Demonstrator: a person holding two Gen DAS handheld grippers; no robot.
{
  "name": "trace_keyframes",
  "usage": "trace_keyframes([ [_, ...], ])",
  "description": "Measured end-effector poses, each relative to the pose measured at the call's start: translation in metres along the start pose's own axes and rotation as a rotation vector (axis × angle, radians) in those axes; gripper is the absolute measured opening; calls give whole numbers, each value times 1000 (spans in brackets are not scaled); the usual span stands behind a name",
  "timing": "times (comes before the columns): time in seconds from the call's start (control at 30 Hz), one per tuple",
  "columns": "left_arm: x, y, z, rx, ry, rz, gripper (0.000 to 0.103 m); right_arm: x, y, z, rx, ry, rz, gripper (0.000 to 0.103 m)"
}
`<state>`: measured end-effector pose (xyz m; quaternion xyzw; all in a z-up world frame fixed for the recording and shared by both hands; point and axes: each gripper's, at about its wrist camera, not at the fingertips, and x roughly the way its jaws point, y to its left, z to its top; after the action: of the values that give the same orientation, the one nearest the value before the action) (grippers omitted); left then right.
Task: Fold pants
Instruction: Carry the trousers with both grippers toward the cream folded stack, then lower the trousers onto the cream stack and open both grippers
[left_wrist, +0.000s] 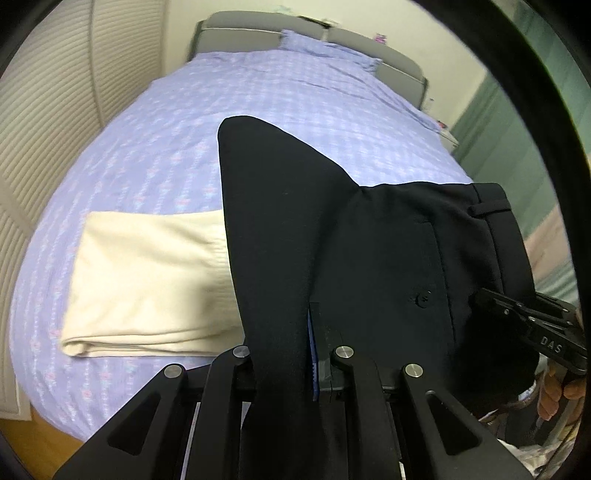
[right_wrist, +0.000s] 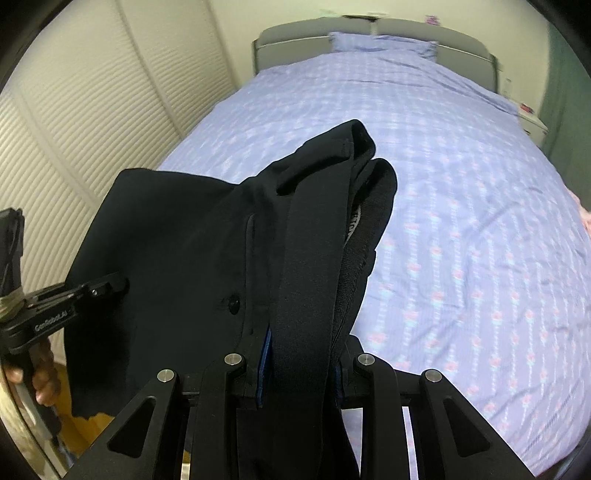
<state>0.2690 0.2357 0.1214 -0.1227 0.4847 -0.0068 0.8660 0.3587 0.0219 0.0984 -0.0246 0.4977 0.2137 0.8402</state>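
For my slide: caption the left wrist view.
Left hand-held gripper clamps black pants above a bed bearing a folded cream cloth.

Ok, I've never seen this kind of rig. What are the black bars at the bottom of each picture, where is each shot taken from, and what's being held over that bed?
There is no robot here. A person holds a two-finger gripper in each hand, and each gripper carries a fisheye camera that looks along its fingers. The black bars are that gripper's own linkage.

One picture is from the left gripper, the other from the right gripper. Each also shows the other gripper at its edge, with a hand around the handle.

Both grippers are shut on a pair of black pants, the right one at the waistband, the left one on another part of the cloth.

Below is a bed with a purple patterned cover. A folded cream cloth lies on it.
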Motion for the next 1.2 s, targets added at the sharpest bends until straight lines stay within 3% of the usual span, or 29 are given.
trace_keyframes([
  [0.57, 35, 145, 23, -39, 8, 202, 14, 101, 110, 49, -128, 93, 127, 26],
  [0.8, 67, 183, 27, -70, 18, 227, 14, 147, 131, 50, -112, 112, 178, 26],
  [0.97, 102, 212, 23, -59, 66, 229, 15, 187, 139, 53, -83, 141, 206, 26],
  [1.07, 120, 225, 16, -59, 84, 251, 19, 203, 140, 45, -81, 154, 188, 26],
  [1.2, 137, 230, 10, -66, 99, 298, 37, 208, 135, 42, -92, 152, 159, 32],
])
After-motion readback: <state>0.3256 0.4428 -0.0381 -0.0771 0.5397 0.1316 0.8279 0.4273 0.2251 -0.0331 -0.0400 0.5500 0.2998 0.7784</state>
